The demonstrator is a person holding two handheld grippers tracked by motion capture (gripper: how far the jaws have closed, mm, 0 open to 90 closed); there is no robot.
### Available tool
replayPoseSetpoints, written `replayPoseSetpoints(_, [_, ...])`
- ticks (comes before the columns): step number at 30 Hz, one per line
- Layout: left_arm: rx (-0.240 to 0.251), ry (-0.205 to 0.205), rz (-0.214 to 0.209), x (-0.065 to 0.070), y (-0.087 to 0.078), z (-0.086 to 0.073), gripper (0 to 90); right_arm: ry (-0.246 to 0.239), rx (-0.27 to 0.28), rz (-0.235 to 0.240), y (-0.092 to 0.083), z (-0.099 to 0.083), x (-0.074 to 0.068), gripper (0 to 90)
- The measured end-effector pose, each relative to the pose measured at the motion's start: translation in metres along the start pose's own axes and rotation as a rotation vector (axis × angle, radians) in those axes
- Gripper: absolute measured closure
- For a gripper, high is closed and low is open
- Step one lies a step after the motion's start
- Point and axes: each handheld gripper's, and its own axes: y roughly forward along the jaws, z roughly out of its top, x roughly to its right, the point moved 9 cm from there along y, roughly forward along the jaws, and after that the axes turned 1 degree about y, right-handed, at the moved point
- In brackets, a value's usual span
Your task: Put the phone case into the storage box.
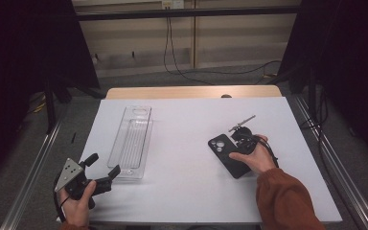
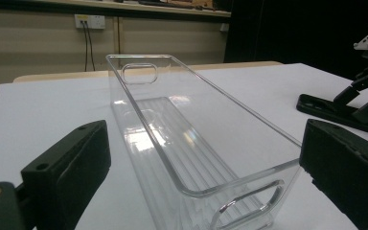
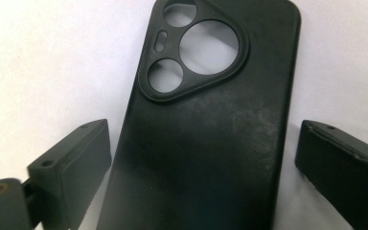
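A black phone case (image 1: 226, 154) with round camera cut-outs lies flat on the white table, right of centre. My right gripper (image 1: 239, 143) hovers just over it. In the right gripper view its jaws stand open on either side of the case (image 3: 206, 143), and I cannot tell whether they touch it. An empty, long clear plastic tray (image 1: 130, 141) lies left of centre. My left gripper (image 1: 103, 164) is open at the tray's near end, its jaws wider than the tray (image 2: 249, 103) and apart from it. The left gripper view also shows the case (image 2: 326, 108) and the right gripper (image 2: 366, 93) farther off.
A white sheet (image 1: 187, 191) covers the table, with a wooden strip (image 1: 191, 92) showing at the back. Metal rails (image 1: 326, 158) run along both sides. Cables (image 1: 172, 57) hang down the wall behind, and dark curtains stand at left and right.
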Motion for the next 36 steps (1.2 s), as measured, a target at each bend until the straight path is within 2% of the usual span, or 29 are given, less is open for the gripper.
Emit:
replayPoseSetpoints(8, [0.0, 0.0, 0.0, -0.0001, -0.0001, -0.0001, 3.6, -0.014, -0.028, -0.064, 0.0061, 0.0001, -0.0037, 0.0])
replayPoseSetpoints(11, [-0.002, 0.0, 0.0, -0.0002, 0.0, -0.0003, 3.6, -0.009, -0.028, -0.07, 0.0065, 0.0004, -0.0037, 0.0])
replayPoseSetpoints(18, [-0.004, 0.0, -0.003, 0.0004, 0.0001, -0.0006, 3.6, -0.053, -0.048, -0.121, 0.0093, -0.0015, -0.0056, 0.0])
replayPoseSetpoints(24, [-0.004, -0.002, -0.003, 0.0005, 0.0002, -0.0008, 3.6, -0.06, -0.051, -0.13, 0.0093, -0.0017, -0.0057, 0.8])
replayPoseSetpoints(28, [-0.005, -0.001, -0.002, 0.0004, 0.0003, -0.0009, 3.6, -0.06, -0.047, -0.132, 0.006, -0.0018, -0.0056, 7.9])
replayPoseSetpoints(33, [-0.006, -0.002, -0.001, 0.0005, 0.0003, -0.001, 3.6, -0.059, -0.061, -0.134, 0.0054, -0.0014, -0.0058, 8.8])
replayPoseSetpoints(36, [-0.005, -0.005, -0.002, 0.0005, 0.0007, -0.001, 3.6, -0.059, -0.061, -0.134, 0.004, -0.0013, -0.0067, 12.2])
